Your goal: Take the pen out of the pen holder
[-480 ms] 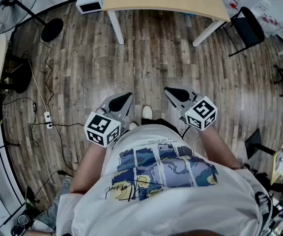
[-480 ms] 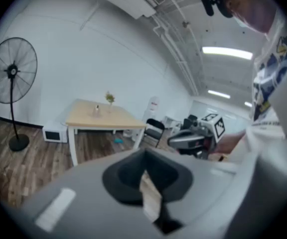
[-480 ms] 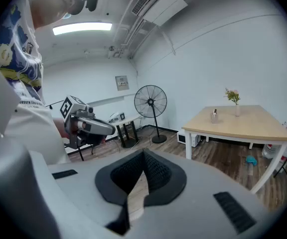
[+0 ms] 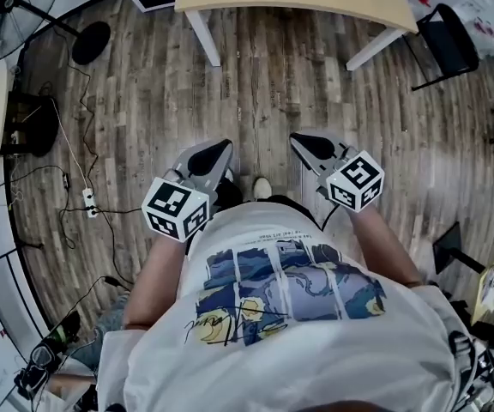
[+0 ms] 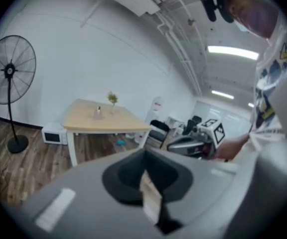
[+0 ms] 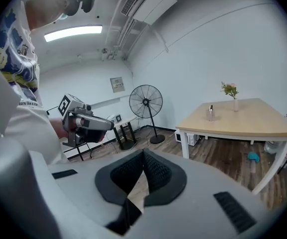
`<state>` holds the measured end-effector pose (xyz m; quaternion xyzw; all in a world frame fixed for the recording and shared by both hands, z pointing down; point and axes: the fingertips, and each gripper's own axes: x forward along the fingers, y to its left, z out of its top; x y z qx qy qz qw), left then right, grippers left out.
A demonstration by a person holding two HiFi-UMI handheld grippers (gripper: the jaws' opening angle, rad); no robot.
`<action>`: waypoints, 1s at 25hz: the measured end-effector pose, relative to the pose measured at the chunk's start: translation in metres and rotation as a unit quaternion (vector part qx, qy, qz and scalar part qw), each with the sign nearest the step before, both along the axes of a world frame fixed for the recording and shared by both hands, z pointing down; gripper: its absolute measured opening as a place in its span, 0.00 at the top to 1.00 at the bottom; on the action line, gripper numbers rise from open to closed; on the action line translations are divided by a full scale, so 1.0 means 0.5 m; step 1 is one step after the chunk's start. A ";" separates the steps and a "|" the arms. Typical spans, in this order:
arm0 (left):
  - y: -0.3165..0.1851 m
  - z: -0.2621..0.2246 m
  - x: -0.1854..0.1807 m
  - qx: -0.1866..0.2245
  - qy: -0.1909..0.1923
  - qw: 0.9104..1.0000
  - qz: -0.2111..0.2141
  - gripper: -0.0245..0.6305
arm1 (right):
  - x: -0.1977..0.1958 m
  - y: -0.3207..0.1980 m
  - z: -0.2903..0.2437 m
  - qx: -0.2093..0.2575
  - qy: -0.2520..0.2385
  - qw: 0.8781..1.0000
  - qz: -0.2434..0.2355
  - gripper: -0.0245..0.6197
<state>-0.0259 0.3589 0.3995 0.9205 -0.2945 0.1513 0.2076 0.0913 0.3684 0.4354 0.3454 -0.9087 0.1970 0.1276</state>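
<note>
- The left gripper (image 5: 144, 154) is closed on nothing, its dark pads meeting at the tips inside a smooth grey shell; the right gripper (image 6: 143, 153) is likewise closed and empty, its pads a waffled black rubber
- Both are held low in front of a person in a white printed shirt (image 4: 290, 316), apart from each other, above a floor (image 4: 273, 84) of grey-brown wood planks
- Well beyond them stands a pale wooden bench (image 6: 248, 121) on white legs; on it a small clear container (image 6: 211, 112) stands near a slim white vase (image 6: 234, 105); it is too small to tell whether it is the pen holder
- Compared with half a second ago, both grippers sit slightly higher in the head view; the bench has slid toward its top edge
</note>
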 end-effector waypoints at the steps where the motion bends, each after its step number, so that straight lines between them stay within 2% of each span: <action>1: -0.016 0.003 -0.001 0.000 0.001 1.000 0.003 0.95 | 0.000 -0.017 0.003 0.000 0.002 1.000 0.003 0.95; 8: -0.196 0.031 -0.009 -0.003 0.019 0.999 0.032 0.95 | -0.014 -0.183 0.014 -0.013 0.015 0.999 0.031 0.94; 10: -0.260 0.025 -0.012 -0.002 0.026 0.999 0.046 0.95 | -0.021 -0.239 0.007 -0.015 0.018 0.999 0.044 0.89; 18: -0.490 -0.008 -0.048 0.014 0.045 0.994 0.100 0.95 | -0.043 -0.485 -0.029 -0.001 0.039 0.994 0.101 0.91; 25: -0.615 0.014 -0.078 0.002 0.044 0.994 0.103 0.95 | -0.034 -0.627 -0.028 -0.006 0.041 0.991 0.129 0.91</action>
